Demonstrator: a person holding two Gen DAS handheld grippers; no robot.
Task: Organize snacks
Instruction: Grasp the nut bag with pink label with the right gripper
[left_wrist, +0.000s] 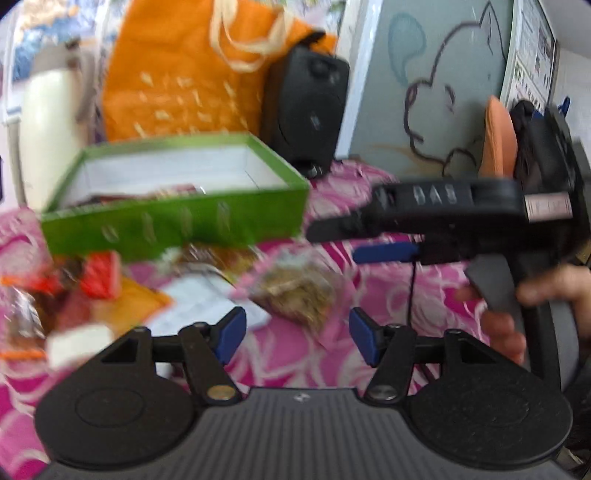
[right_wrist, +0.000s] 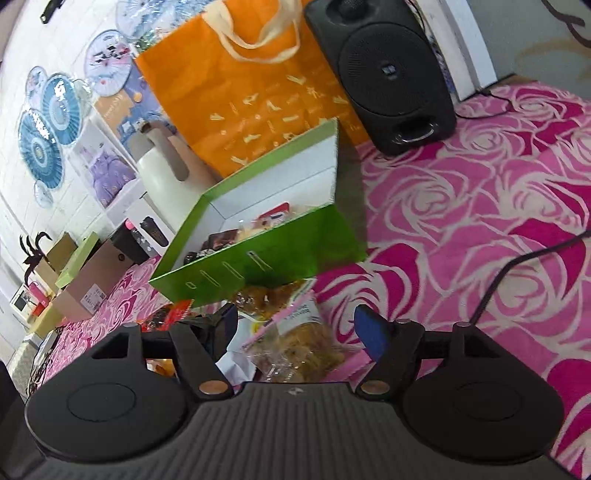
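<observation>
A green open box (left_wrist: 177, 221) with a white inside stands on the pink rose cloth and holds a few snack packets; it also shows in the right wrist view (right_wrist: 280, 243). Loose snacks lie in front of it: a clear bag of brown snacks (left_wrist: 299, 291), red packets (left_wrist: 99, 275), and a clear bag of golden snacks (right_wrist: 303, 350). My left gripper (left_wrist: 297, 336) is open and empty, low over the cloth near the brown bag. My right gripper (right_wrist: 301, 332) is open above the golden bag; from the left wrist view it hangs at the right (left_wrist: 354, 236).
An orange paper bag (right_wrist: 251, 85), a black speaker (right_wrist: 384, 74) and a white jug (right_wrist: 166, 173) stand behind the box. A black cable (right_wrist: 517, 266) runs over the cloth on the right. Cardboard boxes (right_wrist: 92, 280) sit at far left.
</observation>
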